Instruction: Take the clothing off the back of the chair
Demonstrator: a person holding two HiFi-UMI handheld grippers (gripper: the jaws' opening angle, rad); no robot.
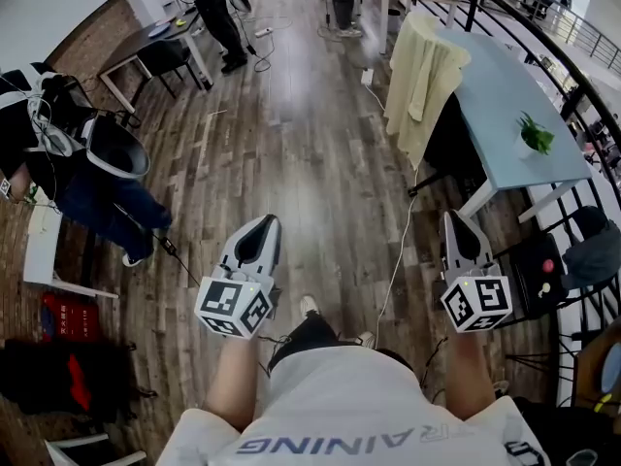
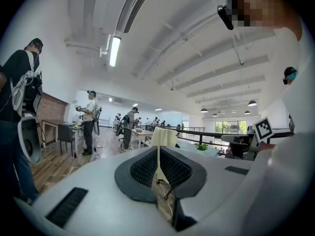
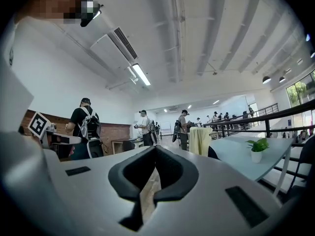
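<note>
1. The clothing (image 1: 423,76) hangs in the upper right of the head view. It is well apart from both tools, with a stretch of wooden floor (image 1: 291,153) between.
2. The right tool (image 1: 456,217) sits at the lower right of that frame, more nearly below the clothing. The left tool (image 1: 263,221) sits lower and left of centre, farther off to the side.
3. In the left gripper view the clothing shows small and distant at mid-frame, just above the jaw tips. In the right gripper view it stands right of the tips, a little past centre.
4. The clothing is a pale yellow, soft fabric draped over the back of a dark chair (image 1: 454,144). It falls in long loose folds and covers most of the backrest.
5. The chair stands against the edge of a light blue counter (image 1: 505,85), which carries a small green plant (image 1: 536,136) near its lower end.
6. The left tool has its jaws together. Its dark ribbed pads meet in a thin seam at the tips, with nothing between them, and it touches nothing.
7. The right tool is likewise closed, pads meeting at the tips, empty and clear of everything.
8. Both tools are held level in the person's hands, pointing up the frame, their marker cubes towards the camera.
9. A white cable (image 1: 398,260) trails on the floor between the tools, running towards the chair.
</note>
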